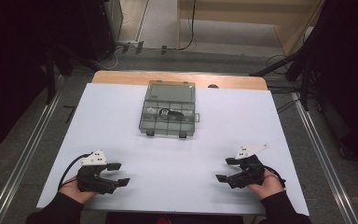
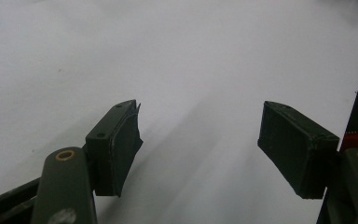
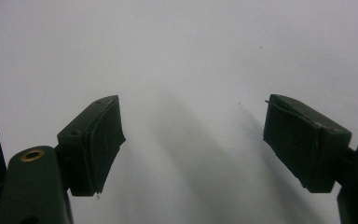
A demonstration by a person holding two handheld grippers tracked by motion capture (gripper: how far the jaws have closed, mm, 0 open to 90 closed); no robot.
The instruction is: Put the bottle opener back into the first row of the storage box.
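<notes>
The clear plastic compartment box point(image 1: 168, 110) is what I am after, and it lies flat toward the far middle of the white table point(image 1: 121, 140), lid down, its two latches point(image 1: 149, 133) on the edge that faces me. Inside it, near the middle compartments, I can make out something small and dark with a pale part, though it is too small for me to name. My left gripper point(image 1: 118, 173) rests on the table well short of the box and off to its left, and my right gripper point(image 1: 223, 170) rests just as far short of the box on its right; both are released, jaws spread wide with nothing between them, and in the left gripper view point(image 2: 200, 140) and the right gripper view point(image 3: 193, 140) I see bare white table between the pads. As I judge it, the step in hand is the reach in toward the box, and to do it well I should bring both hands forward together and keep the jaws wide until they frame it. One gripper ought to steady the box at its side so it cannot skate on the smooth table, while the other goes to a latch from my side. I would come in low and slow, since a light box will slide at a nudge.
</notes>
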